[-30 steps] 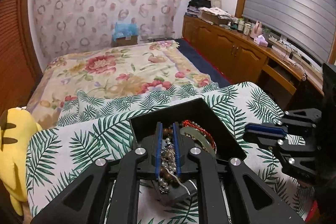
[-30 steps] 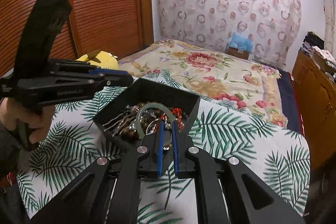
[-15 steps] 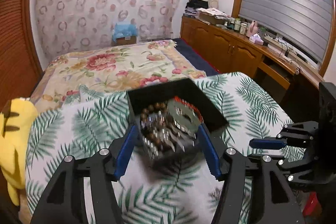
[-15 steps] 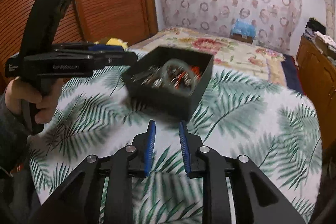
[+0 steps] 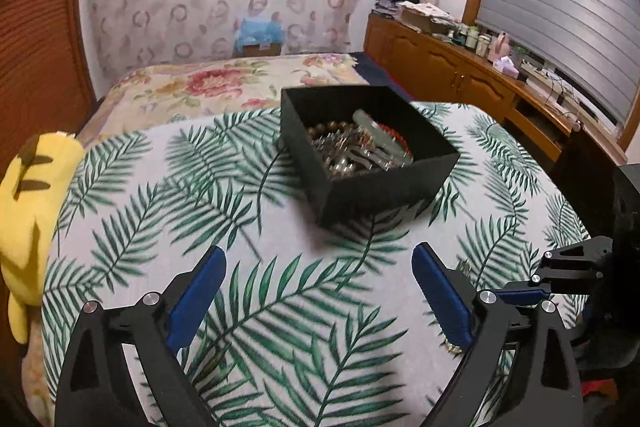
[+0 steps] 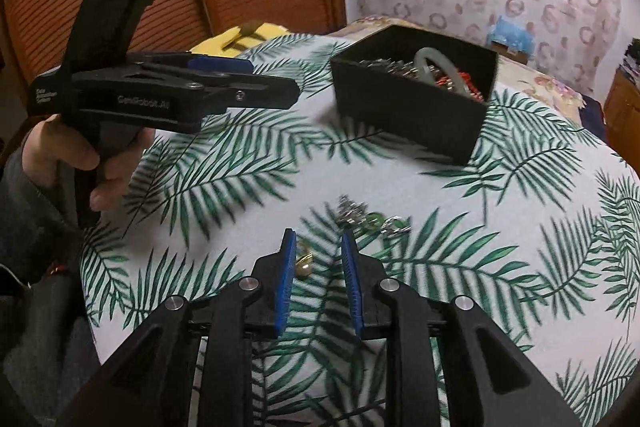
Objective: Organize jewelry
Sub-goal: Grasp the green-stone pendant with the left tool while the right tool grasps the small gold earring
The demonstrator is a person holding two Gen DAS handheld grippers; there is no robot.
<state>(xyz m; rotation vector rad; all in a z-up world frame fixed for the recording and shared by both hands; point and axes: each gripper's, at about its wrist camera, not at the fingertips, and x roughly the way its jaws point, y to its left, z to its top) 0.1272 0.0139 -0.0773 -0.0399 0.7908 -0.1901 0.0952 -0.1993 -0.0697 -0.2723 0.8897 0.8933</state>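
The left gripper (image 5: pixel 318 291) is opening, empty; the right gripper (image 6: pixel 318 259), slightly parted, is nearing a gold piece (image 6: pixel 303 264) on the tablecloth (image 6: pixel 480 267); it should straddle it squarely before pinching. The black box (image 6: pixel 412 115) sits beyond.

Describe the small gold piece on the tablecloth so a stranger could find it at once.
Start at the black box on the palm-leaf tablecloth, then come toward the right gripper. The gold piece lies beside its blue pad. Unlike the silver-and-green cluster nearby, it is plain shiny gold.
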